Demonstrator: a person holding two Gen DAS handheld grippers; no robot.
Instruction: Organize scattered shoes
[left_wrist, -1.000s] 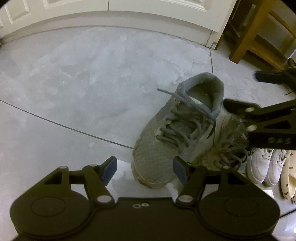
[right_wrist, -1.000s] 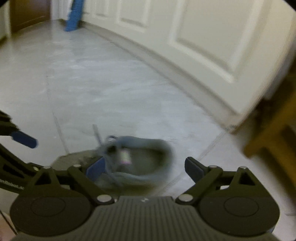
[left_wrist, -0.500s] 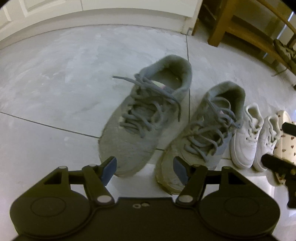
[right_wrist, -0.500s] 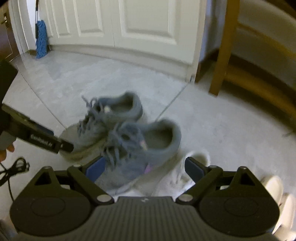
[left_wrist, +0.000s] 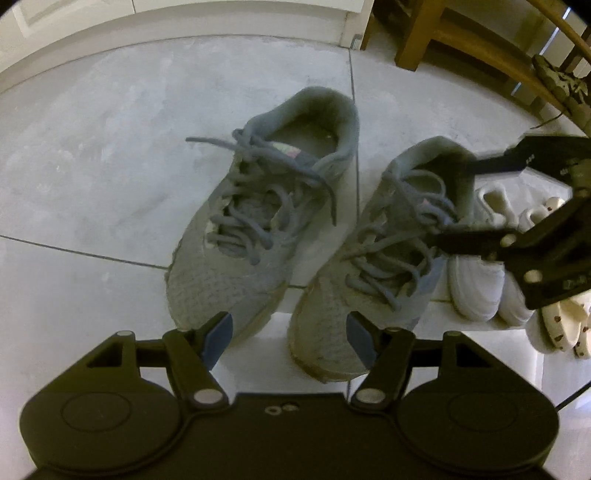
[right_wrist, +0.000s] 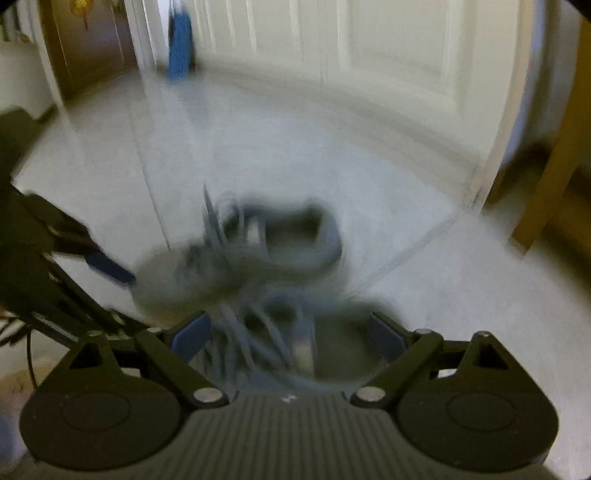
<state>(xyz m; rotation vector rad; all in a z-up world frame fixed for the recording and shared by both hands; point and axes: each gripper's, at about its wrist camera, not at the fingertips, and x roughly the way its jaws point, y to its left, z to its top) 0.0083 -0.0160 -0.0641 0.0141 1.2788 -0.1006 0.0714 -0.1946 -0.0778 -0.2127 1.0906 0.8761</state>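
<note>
Two grey lace-up sneakers stand side by side on the tile floor, toes toward me: the left sneaker (left_wrist: 258, 221) and the right sneaker (left_wrist: 376, 258). My left gripper (left_wrist: 290, 336) is open and empty, just in front of their toes. My right gripper (left_wrist: 458, 199) reaches in from the right, open, its fingers around the right sneaker's collar and laces. In the blurred right wrist view the right sneaker (right_wrist: 295, 343) lies between the open fingers of that gripper (right_wrist: 290, 332), the left sneaker (right_wrist: 240, 251) beyond it.
Small white sneakers (left_wrist: 476, 284) and cream patterned slippers (left_wrist: 554, 325) line up right of the grey pair. A wooden chair (left_wrist: 461, 37) stands at the back right, white doors and a baseboard (left_wrist: 184, 22) behind. A blue mop (right_wrist: 181, 44) leans far left.
My right gripper has come back in from the right and now straddles the right sneaker's collar. The left gripper's view has shifted slightly closer to the pair.
</note>
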